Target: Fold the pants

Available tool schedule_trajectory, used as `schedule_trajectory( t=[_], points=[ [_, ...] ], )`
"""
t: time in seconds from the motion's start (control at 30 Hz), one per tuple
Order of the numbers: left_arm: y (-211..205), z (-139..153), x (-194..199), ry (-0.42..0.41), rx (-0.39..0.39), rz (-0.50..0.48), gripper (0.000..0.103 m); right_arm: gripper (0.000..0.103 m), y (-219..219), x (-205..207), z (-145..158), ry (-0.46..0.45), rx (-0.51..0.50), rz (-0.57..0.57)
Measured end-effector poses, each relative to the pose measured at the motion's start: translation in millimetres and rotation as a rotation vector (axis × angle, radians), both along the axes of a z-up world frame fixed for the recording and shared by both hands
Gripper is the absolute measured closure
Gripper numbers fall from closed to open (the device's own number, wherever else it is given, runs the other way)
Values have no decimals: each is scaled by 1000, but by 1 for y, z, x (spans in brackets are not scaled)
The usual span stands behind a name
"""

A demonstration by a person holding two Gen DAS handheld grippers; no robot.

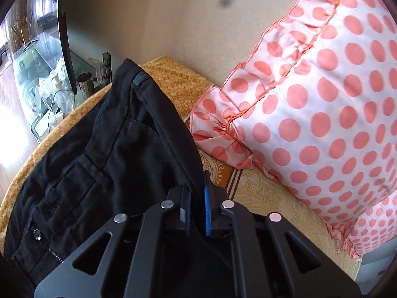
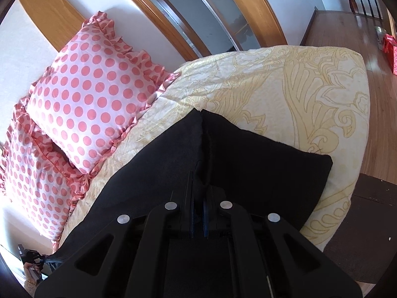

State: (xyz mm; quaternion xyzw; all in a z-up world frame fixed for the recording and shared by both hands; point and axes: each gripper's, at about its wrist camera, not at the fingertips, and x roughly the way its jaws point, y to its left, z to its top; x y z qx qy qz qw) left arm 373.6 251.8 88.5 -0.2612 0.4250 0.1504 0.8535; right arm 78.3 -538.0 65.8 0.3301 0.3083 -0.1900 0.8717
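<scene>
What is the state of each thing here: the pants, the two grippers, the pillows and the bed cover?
black pants: lying on the bed, waistband button fastened, fabric pinched at two places.
left gripper: shut on the pants' waistband end.
right gripper: shut on the pants' leg fabric.
polka-dot pillows: two, leaning by the wall, untouched.
yellow bed cover: spread under the pants.

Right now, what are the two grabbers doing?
Left gripper: shut on the pants.
Right gripper: shut on the pants.
</scene>
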Motion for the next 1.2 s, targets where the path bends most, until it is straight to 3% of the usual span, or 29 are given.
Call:
schedule_trajectory(
  t=[0.17,0.3,0.43,0.57,0.7,0.77,0.83,0.9,0.93,1.03,1.1,1.2],
  points=[
    [-3,49,-92,-162,27,-35,95,98,-7,0,21,-53,-24,3],
    [-7,62,-185,-257,50,-26,95,98,-14,-5,37,-81,-48,0],
    [-16,39,-272,-277,74,7,96,98,-23,-10,39,-66,-50,-11],
    [-19,-14,-335,-229,31,88,96,98,-29,-15,28,-25,-31,-21],
    [-13,-59,-362,-194,-18,144,97,98,-35,-17,14,14,-7,-31],
    [-11,-65,-366,-211,-30,147,94,98,-37,-17,11,20,6,-31],
    [-11,-60,-367,-224,-1,151,86,98,-38,-16,11,18,14,-30],
    [-6,-51,-369,-235,29,183,58,98,-39,-16,14,11,19,-23],
    [-1,-48,-368,-241,36,207,55,98,-39,-15,16,8,20,-20],
    [19,-48,-361,-224,14,242,57,98,-40,-11,20,10,21,-12],
    [26,-52,-355,-201,5,240,79,98,-42,-8,24,10,23,-6],
    [27,-52,-351,-187,25,224,85,98,-45,-6,38,-22,20,4]
  ],
)
